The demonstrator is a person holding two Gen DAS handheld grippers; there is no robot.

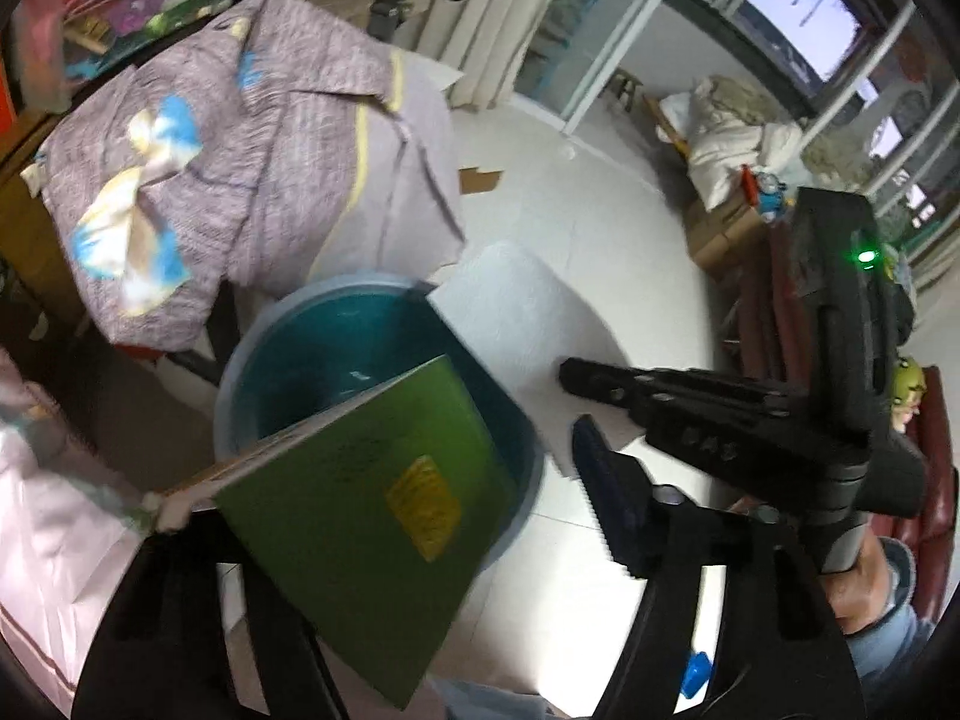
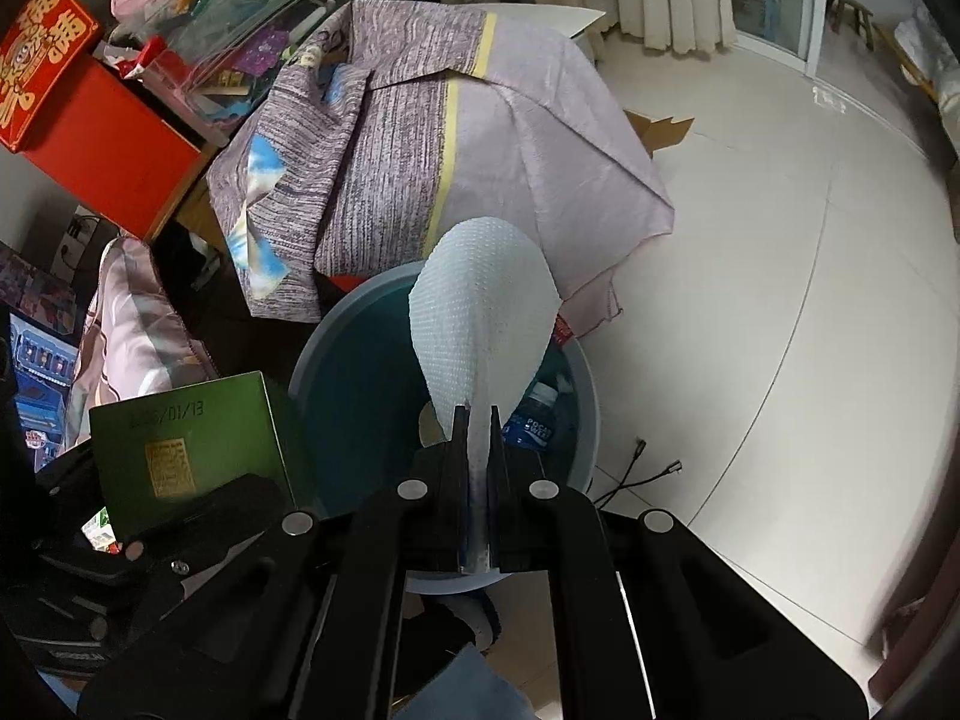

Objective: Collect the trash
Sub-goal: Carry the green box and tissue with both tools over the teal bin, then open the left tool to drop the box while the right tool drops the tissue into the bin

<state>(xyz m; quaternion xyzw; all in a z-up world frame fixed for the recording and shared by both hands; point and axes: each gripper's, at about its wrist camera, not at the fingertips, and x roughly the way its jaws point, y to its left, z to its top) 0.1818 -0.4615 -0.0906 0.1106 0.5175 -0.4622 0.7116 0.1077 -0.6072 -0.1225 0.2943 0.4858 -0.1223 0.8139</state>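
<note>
Left wrist view: your left gripper point(image 1: 420, 570) has its jaws apart, the green carton point(image 1: 360, 504) loose between them, tilted, its long axis running from lower right up to the left over the blue bin point(image 1: 252, 360). Bare floor point(image 1: 600, 210) opens beyond.

Right wrist view: your right gripper point(image 2: 478, 420) is clamped on the white paper towel point(image 2: 480, 324), which fans away above the bin's rim point(image 2: 591, 420); a bottle point(image 2: 534, 420) lies inside.

Dim daylight, floor glare, fisheye-warped, blurred edges
</note>
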